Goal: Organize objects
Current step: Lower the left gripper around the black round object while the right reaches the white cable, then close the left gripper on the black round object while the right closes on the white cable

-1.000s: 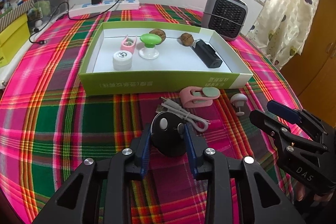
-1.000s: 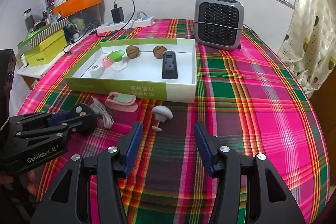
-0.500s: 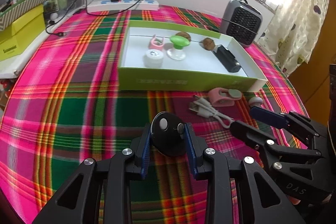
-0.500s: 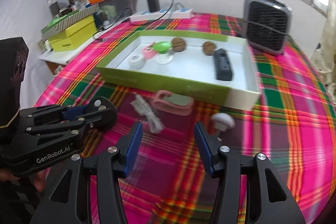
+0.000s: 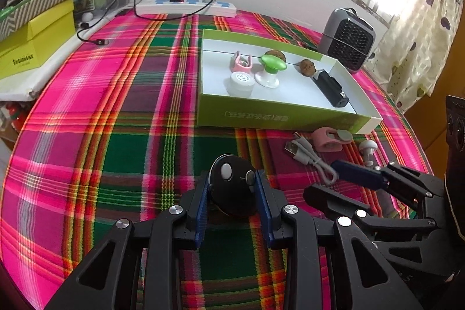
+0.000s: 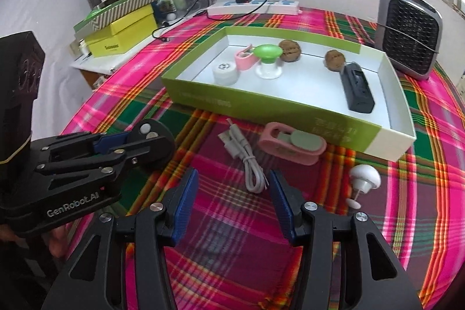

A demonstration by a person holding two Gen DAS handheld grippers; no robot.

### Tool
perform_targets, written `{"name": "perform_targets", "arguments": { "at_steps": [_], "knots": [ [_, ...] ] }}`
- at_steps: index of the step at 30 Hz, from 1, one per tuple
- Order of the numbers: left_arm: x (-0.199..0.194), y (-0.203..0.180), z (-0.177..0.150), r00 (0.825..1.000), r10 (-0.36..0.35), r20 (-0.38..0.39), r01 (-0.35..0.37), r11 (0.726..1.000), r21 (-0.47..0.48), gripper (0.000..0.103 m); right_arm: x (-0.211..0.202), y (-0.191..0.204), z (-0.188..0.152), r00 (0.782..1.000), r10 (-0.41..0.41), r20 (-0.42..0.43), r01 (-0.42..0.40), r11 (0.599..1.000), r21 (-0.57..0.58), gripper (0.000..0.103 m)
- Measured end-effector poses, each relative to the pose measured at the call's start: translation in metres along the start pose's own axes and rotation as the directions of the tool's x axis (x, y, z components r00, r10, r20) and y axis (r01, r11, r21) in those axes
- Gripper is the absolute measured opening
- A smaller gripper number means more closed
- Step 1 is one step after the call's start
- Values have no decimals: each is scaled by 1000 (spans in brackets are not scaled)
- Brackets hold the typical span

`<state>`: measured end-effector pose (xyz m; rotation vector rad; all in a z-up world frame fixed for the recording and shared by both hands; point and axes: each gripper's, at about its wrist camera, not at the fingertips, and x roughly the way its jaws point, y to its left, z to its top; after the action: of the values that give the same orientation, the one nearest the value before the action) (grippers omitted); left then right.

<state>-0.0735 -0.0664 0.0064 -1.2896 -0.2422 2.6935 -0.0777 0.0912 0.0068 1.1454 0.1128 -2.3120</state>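
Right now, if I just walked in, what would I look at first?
Probably the bright pink and green checked tablecloth that covers the whole table. Next, the green box in the middle, holding a green-topped knob, two walnuts and a black gadget. Up close, the left gripper pinches a round black object, and the right gripper, its jaws closing on nothing, points at a white cable.
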Motion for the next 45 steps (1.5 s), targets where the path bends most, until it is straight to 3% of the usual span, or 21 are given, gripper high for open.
{"name": "perform_targets", "arguments": {
  "at_steps": [3,12,17,25,45],
  "knots": [
    [0,1,0,1000,-1,0,1,1000,0,28,2,4,1,1000,28,-7,-28,999,-18,44],
    [0,3,2,1000,-11,1,11,1000,4,28,14,9,13,999,-38,-10,38,998,-56,44],
    [1,3,2,1000,-12,3,12,1000,7,28,20,10,18,997,-76,-13,75,994,-76,39],
    [1,3,3,1000,-12,3,12,1000,9,28,21,9,20,993,-121,-9,120,989,-83,20],
    [1,3,5,1000,-4,7,4,1000,17,27,16,9,20,994,-107,5,107,993,-58,20]
  ]
}}
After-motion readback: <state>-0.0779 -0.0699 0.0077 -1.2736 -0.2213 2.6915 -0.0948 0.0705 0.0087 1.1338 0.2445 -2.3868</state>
